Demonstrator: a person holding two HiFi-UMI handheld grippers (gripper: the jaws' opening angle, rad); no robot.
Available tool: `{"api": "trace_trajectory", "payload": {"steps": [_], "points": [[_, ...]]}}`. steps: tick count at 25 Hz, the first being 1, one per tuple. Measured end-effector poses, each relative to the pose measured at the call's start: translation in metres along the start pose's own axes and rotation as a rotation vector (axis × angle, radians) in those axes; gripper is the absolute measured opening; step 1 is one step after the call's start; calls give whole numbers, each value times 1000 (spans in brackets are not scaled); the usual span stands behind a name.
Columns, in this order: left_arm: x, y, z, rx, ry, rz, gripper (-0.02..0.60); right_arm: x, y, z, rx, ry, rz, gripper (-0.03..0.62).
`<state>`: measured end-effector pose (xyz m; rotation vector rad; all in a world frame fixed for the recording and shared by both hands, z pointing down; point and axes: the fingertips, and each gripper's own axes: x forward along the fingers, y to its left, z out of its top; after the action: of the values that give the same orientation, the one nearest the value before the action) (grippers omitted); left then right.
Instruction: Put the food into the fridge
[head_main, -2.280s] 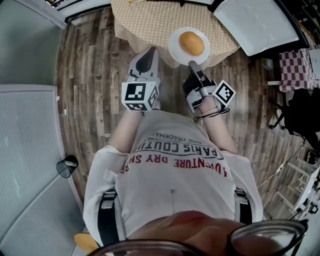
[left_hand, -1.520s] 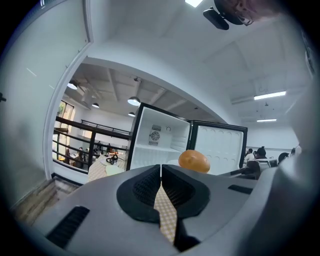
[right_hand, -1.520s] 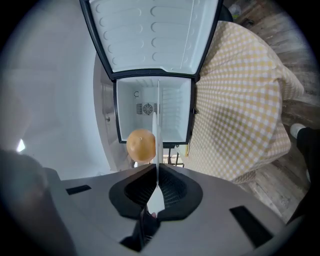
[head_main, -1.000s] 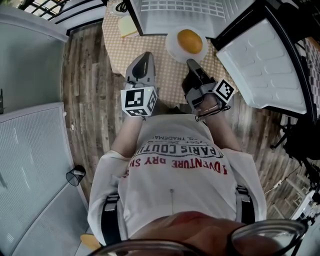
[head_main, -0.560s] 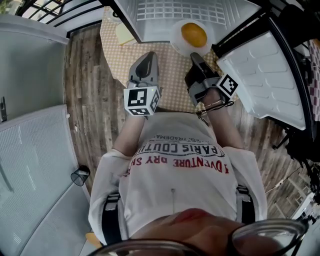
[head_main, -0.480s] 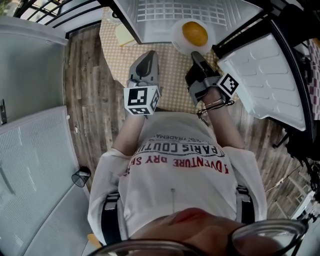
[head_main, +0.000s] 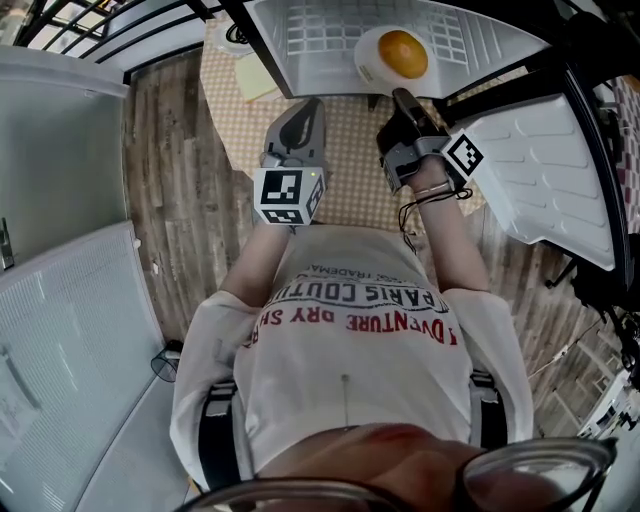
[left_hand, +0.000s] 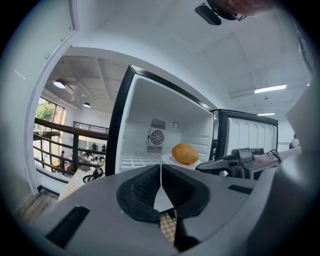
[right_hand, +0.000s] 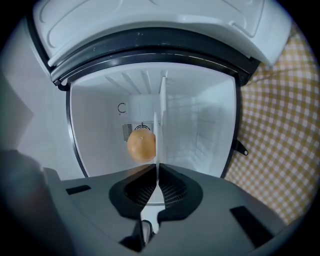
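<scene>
A round orange-brown food item (head_main: 402, 52) lies on a small white plate (head_main: 367, 62). My right gripper (head_main: 398, 96) is shut on the plate's near rim and holds it over the white wire shelf (head_main: 310, 35) of the open fridge. In the right gripper view the plate (right_hand: 160, 100) shows edge-on between the shut jaws (right_hand: 157, 167), with the food (right_hand: 141, 145) to its left. My left gripper (head_main: 305, 106) hovers to the left, shut and empty (left_hand: 160, 167). From there the food (left_hand: 184, 153) and the right gripper (left_hand: 225, 164) show at the fridge's mouth.
The open fridge door (head_main: 540, 180) stands to the right. A table with a checked yellow cloth (head_main: 350, 160) is under both grippers, with a yellow pad (head_main: 255, 75) and a black cable (head_main: 235, 35) at its far left. A grey cabinet (head_main: 60, 300) stands at the left.
The right gripper has carried the plate with the food forward, from above the table to over the fridge shelf. The left gripper has moved forward alongside it.
</scene>
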<state>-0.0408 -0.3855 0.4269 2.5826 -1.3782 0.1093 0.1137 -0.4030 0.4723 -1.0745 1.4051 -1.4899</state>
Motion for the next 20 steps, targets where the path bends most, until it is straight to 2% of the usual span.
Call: {"api": "trace_trajectory", "payload": {"steps": [8,20], "points": [[7,19,0,-20,2,9,28,26,-5,8,3,-10,-22,34],[21,24,-8,-23,30,23,28,68,-2,24,17,-2,-25,34]]}}
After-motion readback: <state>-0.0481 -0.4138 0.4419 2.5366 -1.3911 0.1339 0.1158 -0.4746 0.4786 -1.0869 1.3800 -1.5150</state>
